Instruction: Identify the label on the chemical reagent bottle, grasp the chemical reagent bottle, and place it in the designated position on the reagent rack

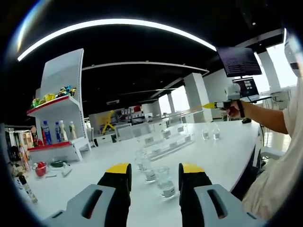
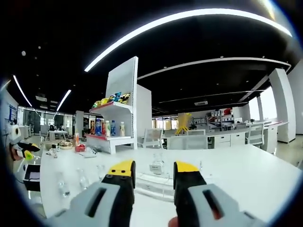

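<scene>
Two hand-held grippers hovered over a wide white tabletop (image 1: 222,156) in an open-plan office.

A clear, stepped acrylic reagent rack (image 1: 168,144) sat mid-table, with small clear glass reagent bottles (image 1: 165,184) standing just in front of it and two more (image 1: 210,134) beyond. The left hand-held gripper (image 1: 155,177), yellow-tipped and black, gaped with nothing between its jaws; the right hand-held gripper (image 2: 150,176) was likewise parted and empty, pointing at the rack (image 2: 156,182), a labelled bottle (image 2: 156,166) just ahead.
</scene>
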{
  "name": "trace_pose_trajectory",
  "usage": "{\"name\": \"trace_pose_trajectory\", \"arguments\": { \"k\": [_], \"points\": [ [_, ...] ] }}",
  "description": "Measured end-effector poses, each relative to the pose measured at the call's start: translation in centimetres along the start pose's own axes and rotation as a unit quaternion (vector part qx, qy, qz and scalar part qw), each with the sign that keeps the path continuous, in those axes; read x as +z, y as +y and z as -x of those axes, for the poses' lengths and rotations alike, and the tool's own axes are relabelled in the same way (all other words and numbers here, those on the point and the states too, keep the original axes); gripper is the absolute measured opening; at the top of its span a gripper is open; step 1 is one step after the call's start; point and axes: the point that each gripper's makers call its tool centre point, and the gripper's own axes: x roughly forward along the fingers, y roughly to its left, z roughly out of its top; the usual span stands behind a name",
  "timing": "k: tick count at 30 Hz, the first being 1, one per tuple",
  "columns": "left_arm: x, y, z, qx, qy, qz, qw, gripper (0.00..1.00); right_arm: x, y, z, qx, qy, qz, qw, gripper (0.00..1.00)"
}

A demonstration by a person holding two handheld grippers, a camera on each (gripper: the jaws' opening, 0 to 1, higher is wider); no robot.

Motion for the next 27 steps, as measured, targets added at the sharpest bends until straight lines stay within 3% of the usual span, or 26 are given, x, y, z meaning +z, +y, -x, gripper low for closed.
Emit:
{"name": "trace_pose_trajectory", "arguments": {
  "k": [10, 17, 27],
  "points": [
    [-0.2, 0.0, -0.2, 0.001, 0.000, 0.003, 1.0000, 0.40, -0.8, -1.3, 2.6, -0.020, 0.002, 0.015, 0.9997, 0.33],
    [-0.4, 0.0, -0.4, 0.004, 0.001, 0.007, 1.0000, 0.40, -1.5, -1.3, 4.7, -0.036, 0.009, 0.047, 0.9982, 0.33],
    [-0.6, 0.2, -0.3, 0.010, 0.004, 0.007, 0.9999, 0.40, -2.1, -1.1, 7.4, -0.049, 0.013, 0.056, 0.9972, 0.33]
  ]
}}
